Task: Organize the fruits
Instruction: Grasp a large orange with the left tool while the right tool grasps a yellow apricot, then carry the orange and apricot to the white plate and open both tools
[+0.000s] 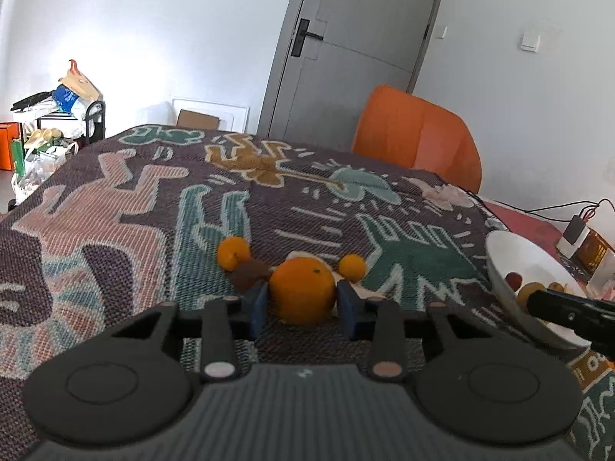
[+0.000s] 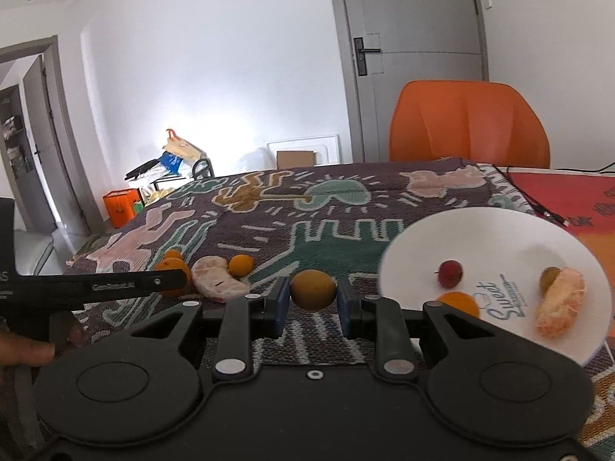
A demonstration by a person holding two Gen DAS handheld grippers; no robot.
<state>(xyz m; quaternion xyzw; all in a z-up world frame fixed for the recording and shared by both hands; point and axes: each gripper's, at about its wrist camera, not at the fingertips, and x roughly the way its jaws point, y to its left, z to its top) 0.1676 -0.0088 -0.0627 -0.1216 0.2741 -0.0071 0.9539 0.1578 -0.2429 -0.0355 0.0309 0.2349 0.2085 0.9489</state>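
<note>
Orange-yellow small fruit [image 2: 313, 290] pinched in right gripper [image 2: 313, 299], white plate [image 2: 499, 230] just right of it (left gripper [image 1: 301, 303] closed on the big orange [image 1: 301, 292]).

Tabletop [image 2: 346, 238] covered by a patterned woven cloth [image 1: 115, 211]. Orange chair [image 2: 467, 126] stands at the far edge. Grey door [image 2: 415, 38] with black handle [image 2: 365, 53] is closed. Cluttered black cart [image 1: 57, 115] against white wall. Cardboard box [image 2: 295, 159] on floor.
</note>
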